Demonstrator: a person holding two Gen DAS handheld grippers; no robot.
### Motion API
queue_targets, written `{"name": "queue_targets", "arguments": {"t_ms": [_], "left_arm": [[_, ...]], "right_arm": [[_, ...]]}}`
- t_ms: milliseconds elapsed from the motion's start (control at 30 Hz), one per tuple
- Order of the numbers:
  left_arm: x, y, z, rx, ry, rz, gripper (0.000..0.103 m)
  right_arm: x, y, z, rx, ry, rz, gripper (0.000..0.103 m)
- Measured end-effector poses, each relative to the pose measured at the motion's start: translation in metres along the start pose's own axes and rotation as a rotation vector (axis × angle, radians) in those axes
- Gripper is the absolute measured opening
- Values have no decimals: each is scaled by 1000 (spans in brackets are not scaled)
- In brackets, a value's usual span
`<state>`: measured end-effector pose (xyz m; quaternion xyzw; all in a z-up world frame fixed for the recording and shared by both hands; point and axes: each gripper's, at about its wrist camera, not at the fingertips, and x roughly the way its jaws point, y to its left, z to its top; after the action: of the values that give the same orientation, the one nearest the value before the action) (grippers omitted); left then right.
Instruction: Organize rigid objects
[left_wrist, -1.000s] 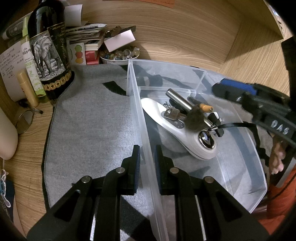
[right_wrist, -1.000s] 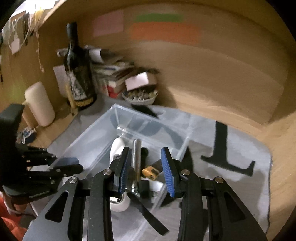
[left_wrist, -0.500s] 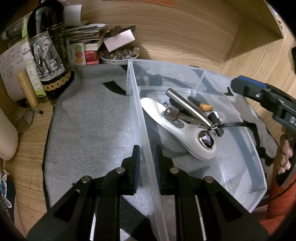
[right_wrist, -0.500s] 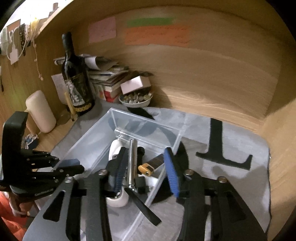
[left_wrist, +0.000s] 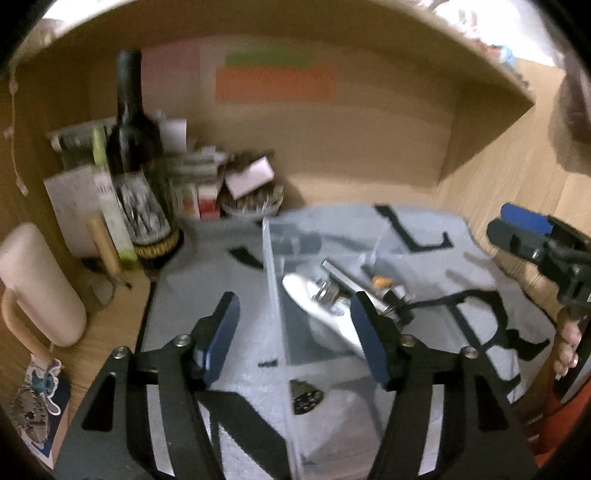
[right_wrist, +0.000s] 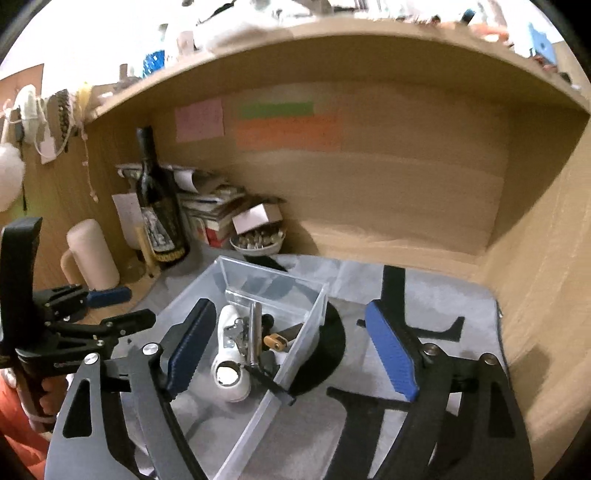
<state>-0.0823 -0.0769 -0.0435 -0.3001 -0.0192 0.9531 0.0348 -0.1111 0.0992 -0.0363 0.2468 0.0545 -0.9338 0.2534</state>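
Note:
A clear plastic bin (right_wrist: 314, 314) stands on a grey mat (right_wrist: 454, 306); it also shows in the left wrist view (left_wrist: 273, 280). In it lie a white handheld device (right_wrist: 227, 354), keys (right_wrist: 236, 328), a metal rod (right_wrist: 254, 332) and a black strap (right_wrist: 269, 380). My left gripper (left_wrist: 295, 343) is open and empty, raised above the bin's left wall. My right gripper (right_wrist: 291, 350) is open and empty, above the bin's right wall. It also shows in the left wrist view (left_wrist: 532, 236).
A dark wine bottle (right_wrist: 159, 206), a stack of books (right_wrist: 210, 210), a bowl of small items (right_wrist: 258, 240) and a cream mug (right_wrist: 90, 254) stand at the back left. Wooden walls close in the back and right side.
My left gripper let go of the bin's wall, opened wide and lifted back. My right gripper opened wider and pulled up and away from the bin.

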Motion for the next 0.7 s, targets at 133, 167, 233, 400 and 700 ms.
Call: {"name": "queue_targets", "arguments": {"t_ms": [133, 167, 233, 400, 700], "left_arm": [[-23, -13, 3, 17, -90, -1, 80], [-30, -16, 2, 16, -120, 0, 81], [-42, -23, 1, 19, -175, 5, 90], [-64, -35, 1, 12, -253, 5, 100], [-85, -51, -6, 16, -299, 13, 103]], "right_arm": [[-19, 3, -4, 3, -45, -5, 90], [-24, 3, -5, 6, -60, -8, 93], [-34, 3, -7, 13, -87, -13, 102], [-56, 3, -14, 19, -153, -48, 103], [-84, -1, -25, 23, -224, -64, 103]]}}
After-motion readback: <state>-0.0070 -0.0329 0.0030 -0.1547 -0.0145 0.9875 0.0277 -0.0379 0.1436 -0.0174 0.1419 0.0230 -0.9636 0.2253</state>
